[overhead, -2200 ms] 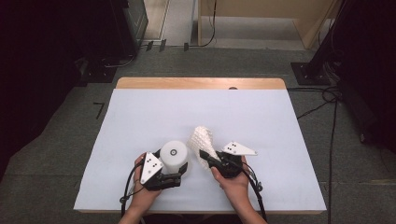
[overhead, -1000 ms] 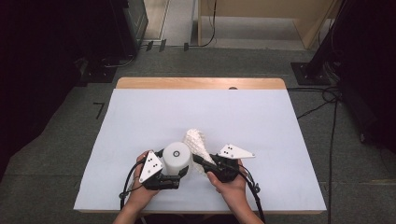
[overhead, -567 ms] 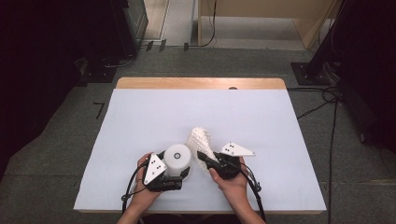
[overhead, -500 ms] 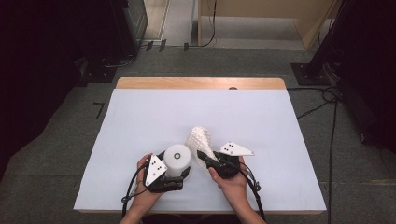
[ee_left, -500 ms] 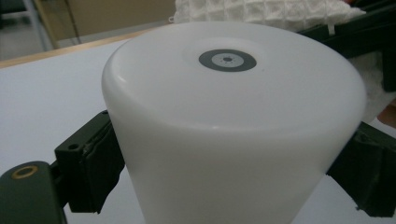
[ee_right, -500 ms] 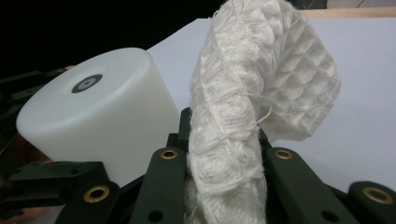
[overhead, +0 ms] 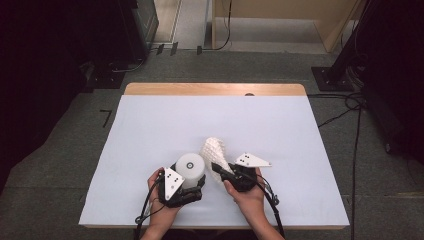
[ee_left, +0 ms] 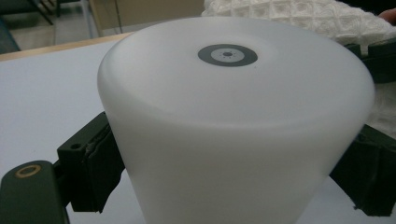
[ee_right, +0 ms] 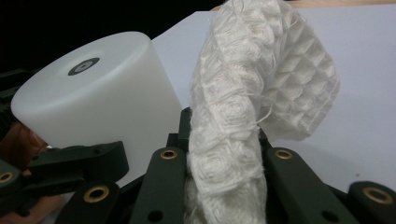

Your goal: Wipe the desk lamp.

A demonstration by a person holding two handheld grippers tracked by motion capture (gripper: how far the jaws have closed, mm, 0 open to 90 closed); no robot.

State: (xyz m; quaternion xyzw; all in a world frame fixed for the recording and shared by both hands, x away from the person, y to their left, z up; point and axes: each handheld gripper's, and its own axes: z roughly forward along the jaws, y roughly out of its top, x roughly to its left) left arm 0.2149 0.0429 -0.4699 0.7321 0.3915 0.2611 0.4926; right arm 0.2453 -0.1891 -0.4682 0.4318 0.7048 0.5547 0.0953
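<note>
Standing upside down on the white table cover (overhead: pixel 150 130), the white cup (overhead: pixel 190 169) is a smooth, milky, slightly see-through plastic piece that widens toward the table. Its flat base faces up and carries a small dark ring with a paler centre and a dot in the middle, plain in the left gripper view (ee_left: pixel 227 55); no lettering or brand can be read on it. The cup sits near the front edge of the table, a little left of the middle. The left gripper (overhead: pixel 181 189) is clamped on it: in the left gripper view one black jaw presses each side of the cup's wall.

Just to the cup's right, the white waffle cloth (overhead: pixel 215 152) rises in a rumpled, upright fold. Its weave is a grid of small raised squares, with loose threads fraying along the edges (ee_right: pixel 261 93). No tag or writing shows on the cloth. The right gripper (overhead: pixel 220 170) is closed on the cloth's lower part, the fabric bunched tight between the two jaws in the right gripper view. Cloth and cup stand just beside each other; whether they touch cannot be told.
</note>
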